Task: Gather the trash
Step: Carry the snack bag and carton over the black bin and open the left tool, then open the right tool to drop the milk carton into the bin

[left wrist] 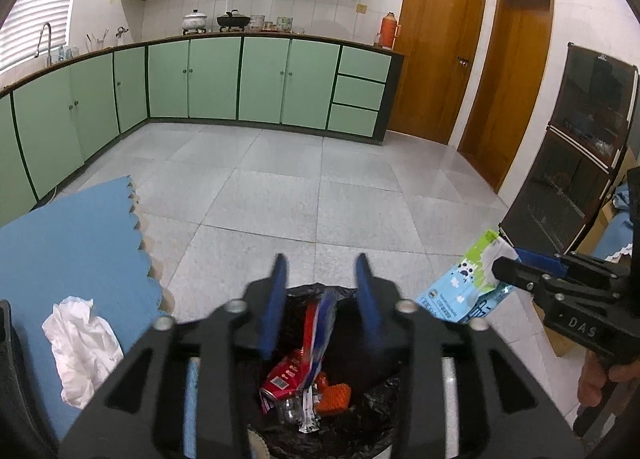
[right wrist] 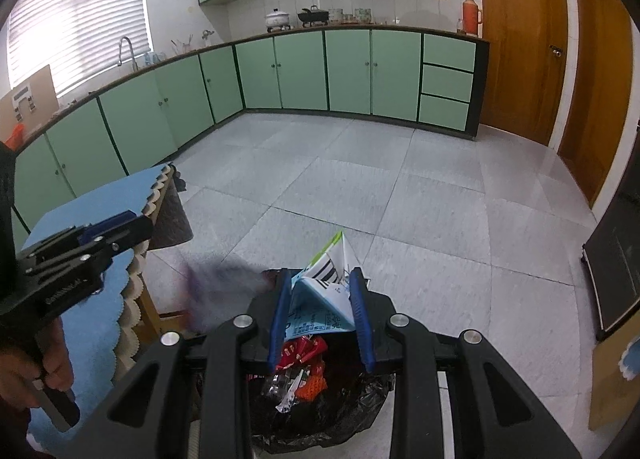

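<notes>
the right gripper [right wrist: 322, 323] pinches a light, crushable carton [right wrist: 320, 299] by its flattened end over the bin [left wrist: 360, 415], left gripper [left wrist: 322, 299] spread empty

The left tongs [left wrist: 322, 273] tilt downward, blue fingers [left wrist: 276, 311] parted with nothing pressed between them. The right tongs [right wrist: 320, 293] tilt down likewise, fingers [right wrist: 360, 323] clamped on a carton [right wrist: 320, 307]. A hand [right wrist: 28, 375] grips the left tool's handle; another hand [left wrist: 600, 379] grips the right one's.
</notes>
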The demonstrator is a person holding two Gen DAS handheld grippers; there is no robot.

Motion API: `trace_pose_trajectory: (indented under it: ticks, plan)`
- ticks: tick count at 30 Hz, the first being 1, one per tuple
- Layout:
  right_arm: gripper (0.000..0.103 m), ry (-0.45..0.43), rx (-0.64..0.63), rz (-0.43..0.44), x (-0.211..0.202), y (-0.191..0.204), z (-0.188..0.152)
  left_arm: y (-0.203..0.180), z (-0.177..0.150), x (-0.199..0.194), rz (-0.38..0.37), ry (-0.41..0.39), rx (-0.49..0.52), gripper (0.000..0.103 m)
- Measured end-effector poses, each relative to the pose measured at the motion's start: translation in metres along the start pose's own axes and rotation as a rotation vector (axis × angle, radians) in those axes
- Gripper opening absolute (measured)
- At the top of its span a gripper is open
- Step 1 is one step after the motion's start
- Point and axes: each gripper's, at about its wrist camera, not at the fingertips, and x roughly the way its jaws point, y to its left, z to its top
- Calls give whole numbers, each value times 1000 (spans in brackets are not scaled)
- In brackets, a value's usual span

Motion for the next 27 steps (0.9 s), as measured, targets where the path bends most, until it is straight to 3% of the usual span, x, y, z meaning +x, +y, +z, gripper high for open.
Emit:
trace_pose_trajectory:
  ticks: [6,16,27]
  plan:
    - [29,10,1,2,4,3,-1,7,2,-2,-10,1,-32,50]
    - [29,18,6,11,10,10,-5,28,7,-40,46,-67,-46,61]
    - [30,45,3,1,27,14,-13,58,6,-87,167,-102,-75,70]
